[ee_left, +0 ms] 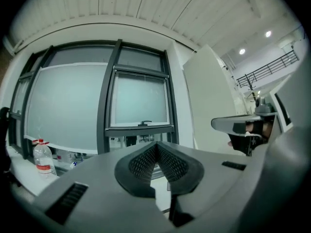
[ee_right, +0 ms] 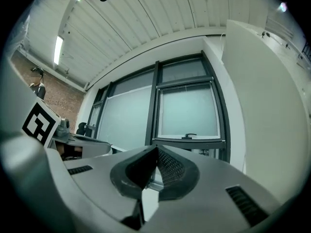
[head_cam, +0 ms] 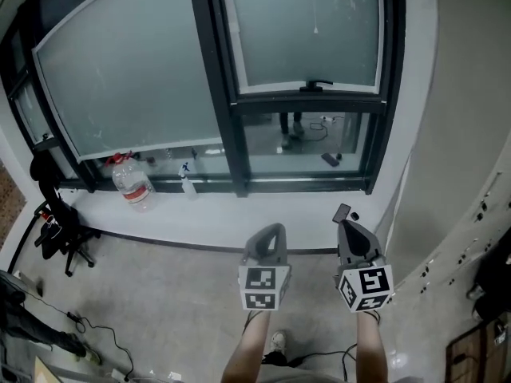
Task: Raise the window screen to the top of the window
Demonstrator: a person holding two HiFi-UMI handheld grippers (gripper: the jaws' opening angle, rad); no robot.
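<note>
Screen (head_cam: 307, 30) covers the right window from the frame's top edge down to its handle (head_cam: 318, 84), clear glass below; left tool (head_cam: 270, 231) and right tool (head_cam: 344, 214), both closed and empty, point level from well back, probably lined up to reach that handle.

- And we've got two grippers out front: left gripper (head_cam: 274, 230), right gripper (head_cam: 343, 214).
- Two screens down over the glass: wide window screen (head_cam: 128, 62), narrow window screen (head_cam: 307, 26).
- One pull handle (head_cam: 316, 84).
- One water bottle (head_cam: 132, 183).
- One spray bottle (head_cam: 187, 179).
- One office chair (head_cam: 60, 222).
</note>
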